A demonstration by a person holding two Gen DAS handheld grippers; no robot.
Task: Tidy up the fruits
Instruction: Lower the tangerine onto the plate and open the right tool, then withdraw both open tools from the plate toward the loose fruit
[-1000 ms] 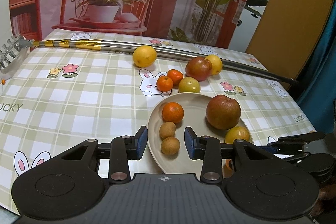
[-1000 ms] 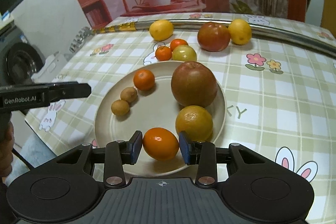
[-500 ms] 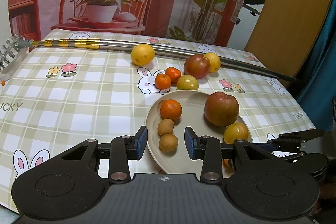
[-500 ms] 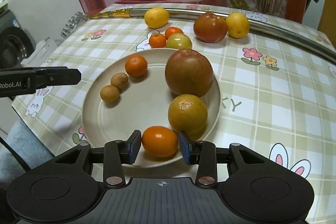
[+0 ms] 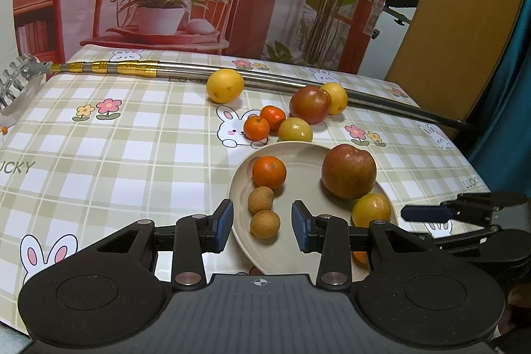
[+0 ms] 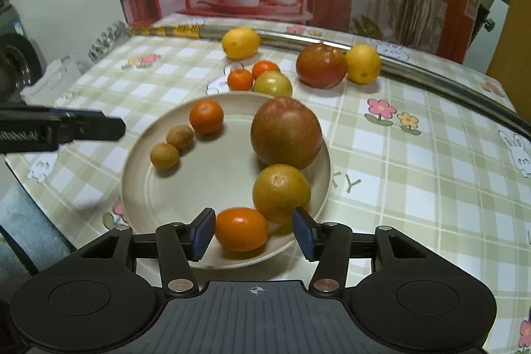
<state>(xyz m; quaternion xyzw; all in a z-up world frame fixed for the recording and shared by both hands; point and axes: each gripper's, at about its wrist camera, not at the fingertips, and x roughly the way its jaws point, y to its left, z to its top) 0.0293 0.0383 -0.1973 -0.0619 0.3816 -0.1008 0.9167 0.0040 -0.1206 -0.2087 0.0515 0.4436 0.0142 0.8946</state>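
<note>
Opening its jaws, the right gripper [image 6: 254, 233] straddles a small glossy orange tangerine [image 6: 241, 229] resting at six o'clock on the round beige plate [image 6: 186, 188]; a gap shows on both sides, so the pads no longer press it. Just beside it, toward three o'clock, sit a dull yellow-orange citrus [image 6: 281, 193] and a large reddish-brown apple [image 6: 286, 131]. The left gripper [image 5: 262, 226] hovers with blue pads parted over two small brown longans [image 5: 264, 223], holding nothing. The green-checked bunny tablecloth [image 5: 99, 155] reads "LUCKY" at nine o'clock of the left view.
</note>
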